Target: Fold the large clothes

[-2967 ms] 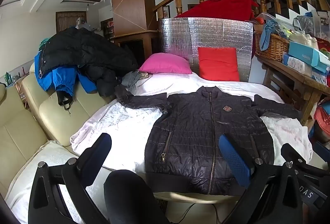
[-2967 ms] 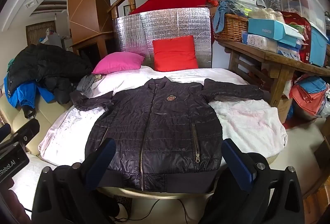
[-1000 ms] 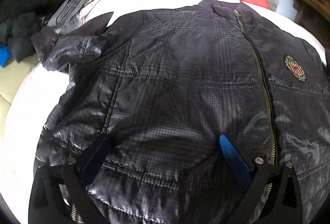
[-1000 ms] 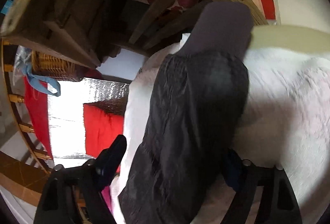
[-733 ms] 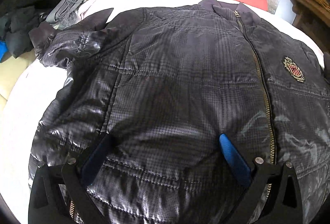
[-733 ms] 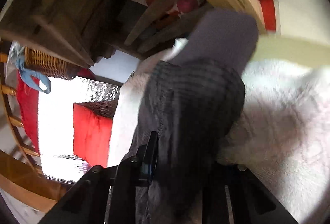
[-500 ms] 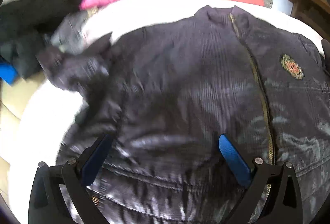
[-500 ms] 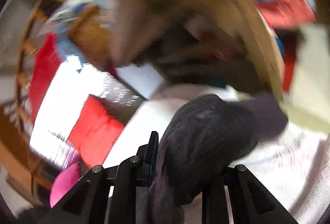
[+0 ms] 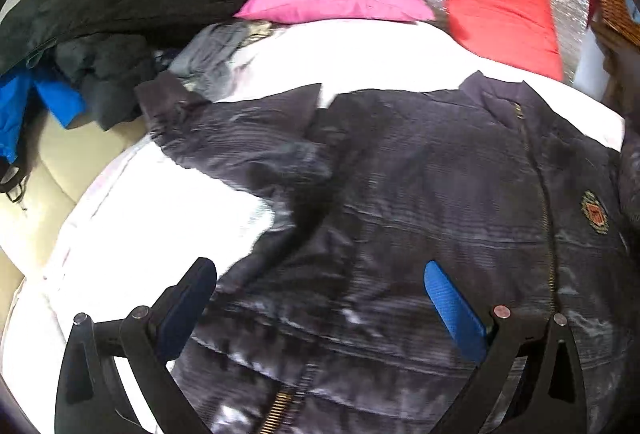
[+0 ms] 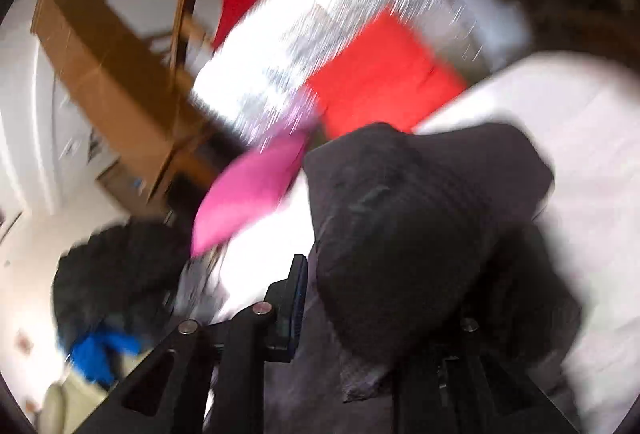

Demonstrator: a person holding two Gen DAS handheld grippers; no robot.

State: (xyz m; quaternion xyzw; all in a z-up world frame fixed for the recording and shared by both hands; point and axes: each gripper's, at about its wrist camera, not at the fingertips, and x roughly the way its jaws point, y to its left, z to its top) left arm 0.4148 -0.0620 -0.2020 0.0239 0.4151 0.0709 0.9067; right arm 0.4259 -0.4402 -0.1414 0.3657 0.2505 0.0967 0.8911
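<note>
- Right gripper (image 10: 372, 318) clamped on the dark sleeve (image 10: 416, 226); fingers (image 10: 294, 304) nearly together, cloth bunched between and over them, raised off the white bed cover (image 10: 592, 162); risk of slick quilted fabric sliding out of so narrow a bite, dropping the fold halfway
- Left gripper (image 9: 316, 302) gaping wide, holding nothing, poised over the lower front of the jacket (image 9: 420, 174); nothing pinning the body, so a hard pull on the sleeve likely to drag the whole garment askew
- Far sleeve (image 9: 224, 130) rumpled beside the heaped coats (image 9: 100, 18); risk of snagging there later
</note>
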